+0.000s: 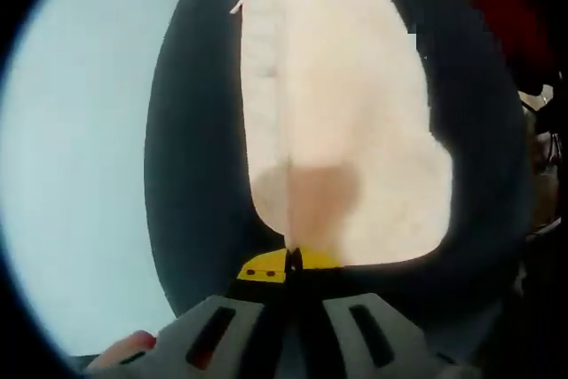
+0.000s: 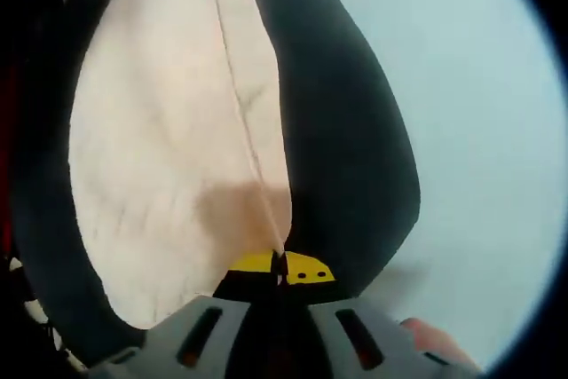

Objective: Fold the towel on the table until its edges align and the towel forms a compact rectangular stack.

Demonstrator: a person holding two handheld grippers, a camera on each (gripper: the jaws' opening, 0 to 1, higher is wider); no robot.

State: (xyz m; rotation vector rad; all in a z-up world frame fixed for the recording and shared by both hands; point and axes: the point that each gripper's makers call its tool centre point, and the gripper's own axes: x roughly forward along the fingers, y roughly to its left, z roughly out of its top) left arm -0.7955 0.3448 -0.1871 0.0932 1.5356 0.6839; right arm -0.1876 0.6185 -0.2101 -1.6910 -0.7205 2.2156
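From my remote seat, the towel (image 1: 346, 113) runs off the top edge in both views, its far end unseen, its near edge vanishes between the left gripper (image 1: 291, 264) tips, and a red blur (image 1: 497, 6) stays too soft to identify.

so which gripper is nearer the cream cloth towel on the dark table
Neither: the left gripper and the right gripper each sit shut on an edge of the cream cloth towel.
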